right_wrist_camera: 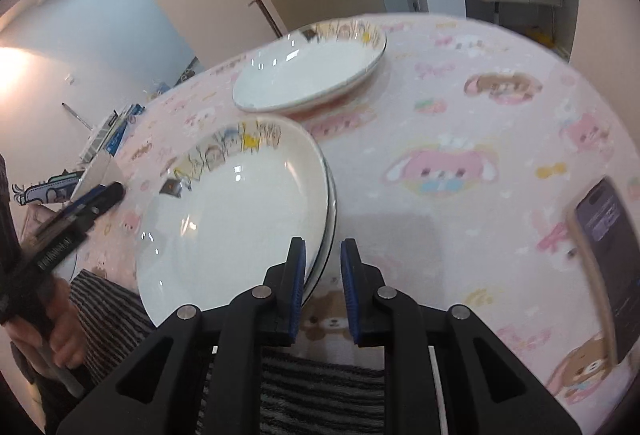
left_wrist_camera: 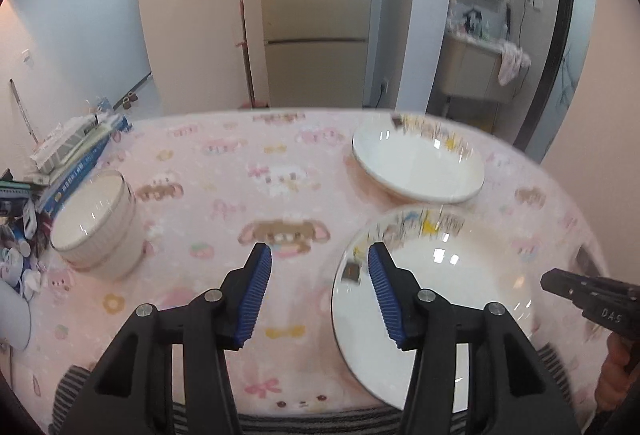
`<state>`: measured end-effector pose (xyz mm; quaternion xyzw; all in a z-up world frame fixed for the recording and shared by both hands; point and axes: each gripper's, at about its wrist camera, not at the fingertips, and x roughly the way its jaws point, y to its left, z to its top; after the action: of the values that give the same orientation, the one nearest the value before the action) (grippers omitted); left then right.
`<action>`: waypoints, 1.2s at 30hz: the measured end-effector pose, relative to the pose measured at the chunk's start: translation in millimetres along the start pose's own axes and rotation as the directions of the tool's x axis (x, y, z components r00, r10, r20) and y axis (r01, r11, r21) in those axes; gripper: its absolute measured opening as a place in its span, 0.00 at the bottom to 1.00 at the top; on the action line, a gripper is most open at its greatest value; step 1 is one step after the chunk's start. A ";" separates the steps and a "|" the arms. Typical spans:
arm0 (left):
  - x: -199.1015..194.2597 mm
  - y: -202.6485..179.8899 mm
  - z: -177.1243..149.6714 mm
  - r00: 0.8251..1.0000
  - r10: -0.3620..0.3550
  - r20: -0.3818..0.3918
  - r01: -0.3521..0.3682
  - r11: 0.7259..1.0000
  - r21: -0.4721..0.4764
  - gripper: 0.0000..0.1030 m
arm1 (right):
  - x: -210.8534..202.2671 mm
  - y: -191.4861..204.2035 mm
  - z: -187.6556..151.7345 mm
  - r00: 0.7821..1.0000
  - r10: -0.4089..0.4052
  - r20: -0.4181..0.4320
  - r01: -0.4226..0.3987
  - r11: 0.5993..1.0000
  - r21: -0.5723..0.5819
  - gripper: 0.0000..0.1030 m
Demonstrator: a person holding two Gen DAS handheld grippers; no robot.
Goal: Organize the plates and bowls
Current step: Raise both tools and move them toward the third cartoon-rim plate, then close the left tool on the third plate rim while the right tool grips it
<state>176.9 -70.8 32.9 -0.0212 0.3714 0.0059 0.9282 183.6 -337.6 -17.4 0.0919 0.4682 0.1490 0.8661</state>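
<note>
A white near plate (left_wrist_camera: 460, 287) with cartoon figures on its far rim lies on the pink tablecloth at the front right; it also shows in the right wrist view (right_wrist_camera: 240, 219). A second like plate (left_wrist_camera: 420, 165) lies behind it (right_wrist_camera: 308, 75). A white ribbed bowl stack (left_wrist_camera: 94, 219) stands at the left. My left gripper (left_wrist_camera: 318, 255) is open, its right finger over the near plate's left rim. My right gripper (right_wrist_camera: 323, 255) is partly open with the near plate's right rim between its fingers, not clamped.
Boxes and clutter (left_wrist_camera: 68, 151) sit at the table's left edge. A phone (right_wrist_camera: 608, 259) lies on the cloth at the right. The pink tablecloth (left_wrist_camera: 240, 171) covers the table. Behind the table stand a cabinet (left_wrist_camera: 316, 35) and a washbasin unit (left_wrist_camera: 476, 71).
</note>
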 end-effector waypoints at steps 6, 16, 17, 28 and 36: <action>-45.2 -13.2 50.8 0.991 -0.040 0.131 0.039 0.999 0.012 0.61 | -51.8 6.4 41.9 0.990 -0.004 0.139 0.005 1.000 -0.012 0.17; -75.0 -50.9 106.5 0.948 -0.071 0.311 0.061 0.997 0.043 0.87 | -121.8 0.7 112.3 0.938 0.049 0.344 -0.055 0.998 0.008 0.36; -75.7 -49.6 111.3 0.943 -0.080 0.324 0.083 0.997 0.006 0.88 | -122.2 -0.9 122.7 0.935 0.043 0.353 -0.053 0.998 0.019 0.38; -18.2 -54.9 162.6 0.932 -0.101 0.347 0.094 0.995 0.038 1.00 | -101.3 10.1 172.3 0.897 0.065 0.436 -0.046 0.997 -0.054 0.50; 71.8 -29.6 156.0 0.989 -0.089 0.114 0.088 0.996 0.008 1.00 | -7.7 -18.0 197.3 0.977 0.059 0.203 -0.070 0.996 0.049 0.50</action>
<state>337.2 -93.8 97.3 -0.0360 0.3163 -0.0345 0.9474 348.1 -361.1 90.7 0.1457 0.3787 0.1537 0.9009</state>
